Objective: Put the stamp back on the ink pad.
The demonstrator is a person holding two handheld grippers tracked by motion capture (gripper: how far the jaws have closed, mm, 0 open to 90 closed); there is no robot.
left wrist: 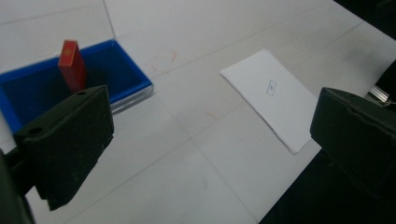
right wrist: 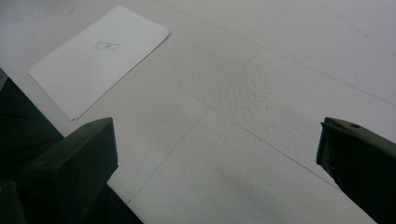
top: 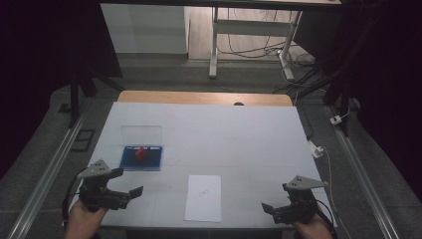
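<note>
1. Both grippers idle at the near edge of the surface. Left gripper has its jaws apart, nothing between them; right gripper likewise.
2. Landmark: blue tray, with its clear lid standing open at the far side. Left gripper sits just near-side of the tray; right gripper is well apart from it, off to the right.
3. Red block stands in the tray, roughly mid-floor.
4. Block's long axis is near upright, top tilted slightly; in the left gripper view the red block leans toward the lid side.
5. Paper sheet with a small printed mark lies to the right of the tray, nearer me.
6. My read: next is the left gripper taking the block. I'd come in over the near wall, keep the jaws wide, close across the narrow faces and clear the lid.
</note>
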